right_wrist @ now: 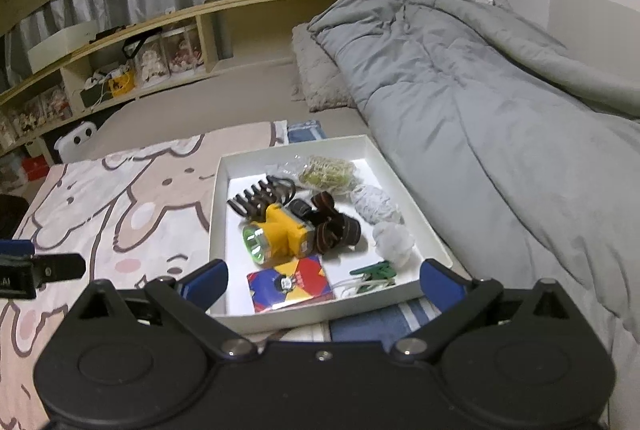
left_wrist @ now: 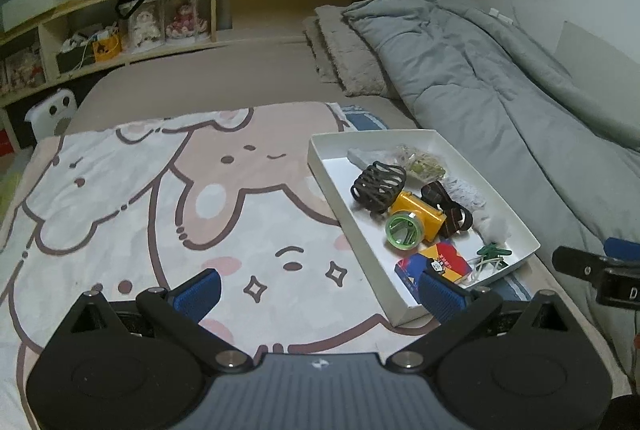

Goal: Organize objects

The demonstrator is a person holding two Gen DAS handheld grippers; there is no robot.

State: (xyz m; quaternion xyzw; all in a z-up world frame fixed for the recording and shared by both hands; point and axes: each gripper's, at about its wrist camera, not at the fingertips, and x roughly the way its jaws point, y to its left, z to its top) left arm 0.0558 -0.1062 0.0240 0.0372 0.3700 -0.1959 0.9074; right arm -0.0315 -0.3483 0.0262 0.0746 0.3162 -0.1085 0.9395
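A white tray [left_wrist: 504,204] lies on the bed and shows in the right wrist view too [right_wrist: 404,186]. In it are a yellow headlamp [left_wrist: 414,220] [right_wrist: 280,232] with a brown strap [right_wrist: 336,226], a dark hair claw [left_wrist: 378,186] [right_wrist: 260,196], a colourful card box [left_wrist: 436,260] [right_wrist: 290,284], a green clip [left_wrist: 494,251] [right_wrist: 374,270], a bag of rubber bands [right_wrist: 328,170] and white fluffy items [right_wrist: 394,240]. My left gripper [left_wrist: 320,290] is open and empty over the blanket, left of the tray. My right gripper [right_wrist: 324,280] is open and empty at the tray's near edge.
A cartoon-print blanket [left_wrist: 160,210] covers the bed's left. A grey duvet [left_wrist: 500,78] lies right of the tray. A folded fuzzy throw [left_wrist: 344,50] lies behind. Wooden shelves [left_wrist: 160,26] with boxed dolls line the back. A blue striped cloth [right_wrist: 384,322] lies under the tray.
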